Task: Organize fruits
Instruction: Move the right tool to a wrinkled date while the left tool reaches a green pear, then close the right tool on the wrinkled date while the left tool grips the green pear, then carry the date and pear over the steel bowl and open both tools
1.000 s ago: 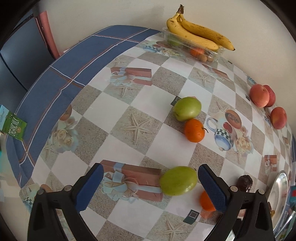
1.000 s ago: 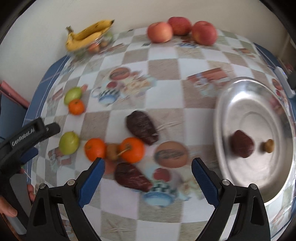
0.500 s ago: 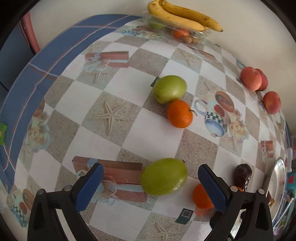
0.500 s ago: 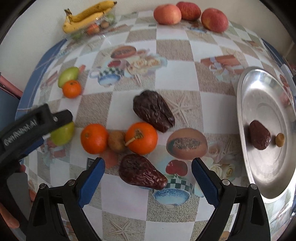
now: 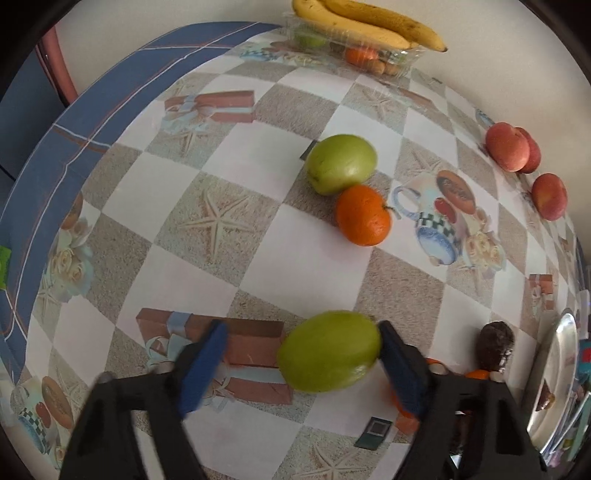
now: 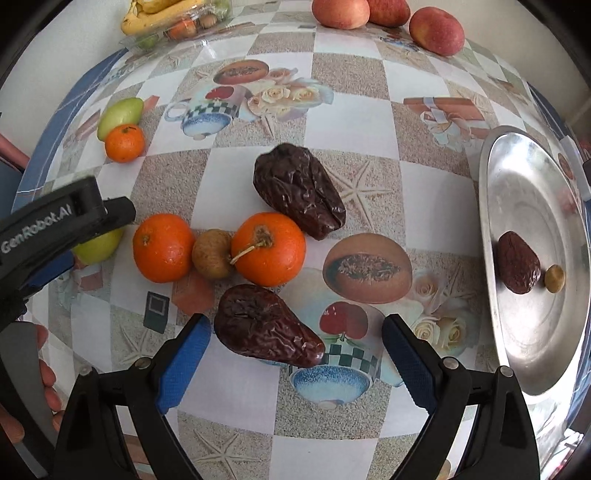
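My left gripper (image 5: 299, 363) is open around a green fruit (image 5: 328, 356) on the table; the right pad touches it, the left pad stands apart. A second green fruit (image 5: 341, 162) and an orange (image 5: 363, 215) lie further ahead. My right gripper (image 6: 297, 363) is open with a dark wrinkled date (image 6: 264, 325) between its pads, not gripped. Beyond it lie two oranges (image 6: 268, 249), a small brown fruit (image 6: 212, 253) and another date (image 6: 299, 190). A silver plate (image 6: 532, 332) on the right holds a date (image 6: 517, 267) and a small round fruit (image 6: 555, 278).
Bananas (image 5: 364, 22) lie on a clear plastic box of fruit (image 5: 351, 55) at the far wall. Red apples (image 6: 436, 31) sit along the back edge. The left gripper's body (image 6: 55, 225) shows at left in the right wrist view. The blue tablecloth border (image 5: 44, 177) marks the table's left edge.
Both grippers moved forward and lower towards the table. The left gripper's jaws have narrowed around the near green fruit. The date now sits between the right pads.
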`<act>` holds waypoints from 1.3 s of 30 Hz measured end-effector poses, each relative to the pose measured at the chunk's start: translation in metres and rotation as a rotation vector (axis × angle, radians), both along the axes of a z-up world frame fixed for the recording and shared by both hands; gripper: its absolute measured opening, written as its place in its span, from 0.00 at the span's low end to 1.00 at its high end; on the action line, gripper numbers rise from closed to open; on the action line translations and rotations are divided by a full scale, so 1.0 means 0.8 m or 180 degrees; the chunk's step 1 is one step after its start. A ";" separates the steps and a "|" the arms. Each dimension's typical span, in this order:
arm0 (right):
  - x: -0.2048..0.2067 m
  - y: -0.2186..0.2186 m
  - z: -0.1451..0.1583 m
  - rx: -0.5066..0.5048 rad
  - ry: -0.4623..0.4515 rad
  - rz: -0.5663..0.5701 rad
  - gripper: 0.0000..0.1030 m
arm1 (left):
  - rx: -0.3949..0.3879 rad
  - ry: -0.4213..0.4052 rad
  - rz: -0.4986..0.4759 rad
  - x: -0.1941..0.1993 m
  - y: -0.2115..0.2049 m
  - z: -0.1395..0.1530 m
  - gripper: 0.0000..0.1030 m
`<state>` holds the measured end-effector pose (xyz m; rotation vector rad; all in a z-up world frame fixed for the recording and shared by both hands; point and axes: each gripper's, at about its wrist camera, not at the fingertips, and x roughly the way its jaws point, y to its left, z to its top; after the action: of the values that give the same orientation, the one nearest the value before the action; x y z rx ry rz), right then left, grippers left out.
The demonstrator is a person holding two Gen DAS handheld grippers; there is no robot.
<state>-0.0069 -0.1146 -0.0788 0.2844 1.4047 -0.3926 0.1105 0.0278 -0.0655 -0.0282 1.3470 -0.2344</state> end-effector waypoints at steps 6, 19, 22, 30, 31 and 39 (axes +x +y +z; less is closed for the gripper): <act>-0.005 0.003 0.017 0.0085 -0.0062 0.0106 0.57 | -0.0085 0.0035 -0.0083 -0.004 -0.012 0.007 0.53; -0.015 0.007 0.053 0.0127 -0.0242 0.0202 0.53 | -0.0140 0.0062 0.0095 -0.007 0.014 0.007 0.53; -0.022 -0.009 0.056 0.0094 -0.0274 0.0120 0.53 | -0.0195 0.0041 0.0132 -0.008 0.019 0.013 0.53; -0.048 -0.066 0.066 0.0132 -0.0448 -0.0295 0.53 | -0.0269 -0.0176 0.0071 -0.016 0.007 0.041 0.53; -0.051 -0.072 0.069 0.0150 -0.0480 -0.0341 0.53 | -0.0276 -0.0197 0.0048 -0.017 0.003 0.044 0.53; -0.084 -0.128 0.094 0.0063 -0.0742 -0.0786 0.53 | -0.0347 -0.0432 -0.0335 -0.045 -0.050 0.074 0.53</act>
<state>-0.0742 -0.2170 -0.0037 0.5065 1.1483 -0.5307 0.0747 -0.0122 -0.0061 -0.0322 1.2010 -0.3920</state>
